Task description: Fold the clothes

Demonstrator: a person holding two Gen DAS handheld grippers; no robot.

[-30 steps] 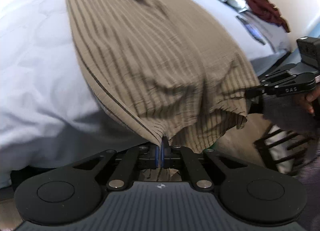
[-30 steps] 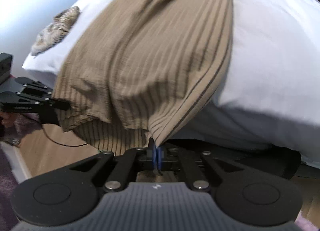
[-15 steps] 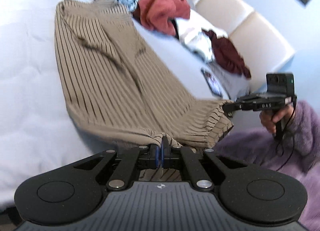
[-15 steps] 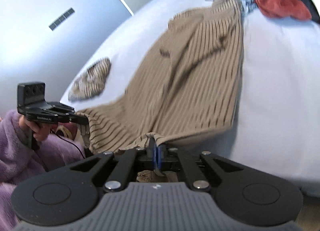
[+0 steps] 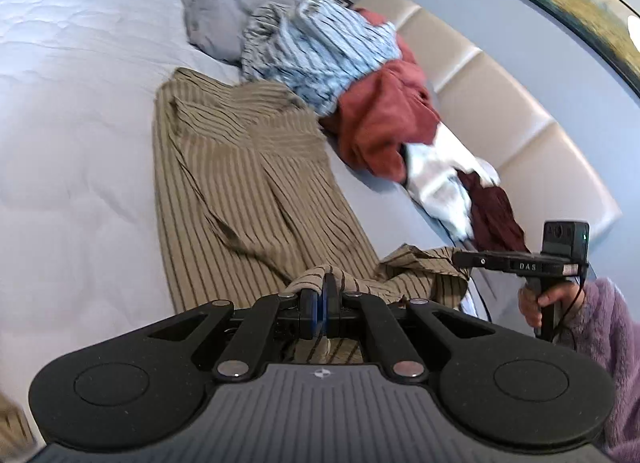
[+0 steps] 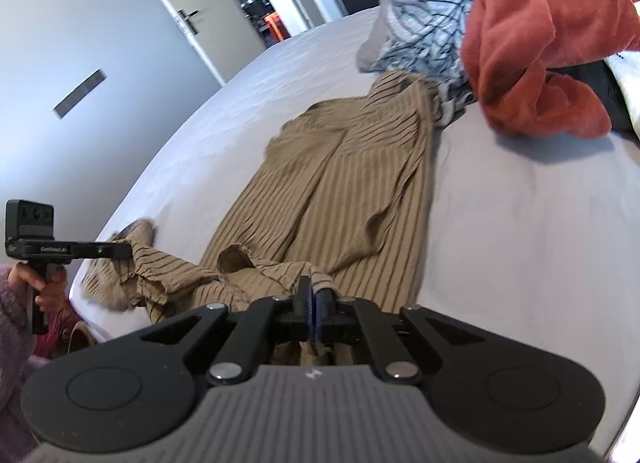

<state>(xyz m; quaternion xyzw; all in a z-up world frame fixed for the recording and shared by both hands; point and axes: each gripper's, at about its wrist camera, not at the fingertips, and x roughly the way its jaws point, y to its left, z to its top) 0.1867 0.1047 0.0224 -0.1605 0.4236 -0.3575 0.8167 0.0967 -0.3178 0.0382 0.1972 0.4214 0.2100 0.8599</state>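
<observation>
A tan garment with dark stripes (image 5: 240, 191) lies lengthwise on the white bed (image 5: 72, 111); it also shows in the right wrist view (image 6: 340, 191). My left gripper (image 5: 320, 295) is shut on one near corner of its hem. My right gripper (image 6: 314, 305) is shut on the other near corner. Each gripper shows in the other's view, the right one (image 5: 460, 259) and the left one (image 6: 128, 251), both holding bunched hem above the bed's near end.
A pile of clothes sits at the far end: a blue-white striped shirt (image 5: 320, 55), a rust-red garment (image 5: 384, 119), white (image 5: 440, 179) and dark red (image 5: 492, 211) pieces, a grey pillow (image 5: 224, 11). A cream headboard (image 5: 520, 111) is on the right. A door (image 6: 120, 35) stands left.
Both grippers have risen and moved forward over the bed with the hem. The garment, hanging off the edge before, now lies along the bed with its near end lifted and slack.
</observation>
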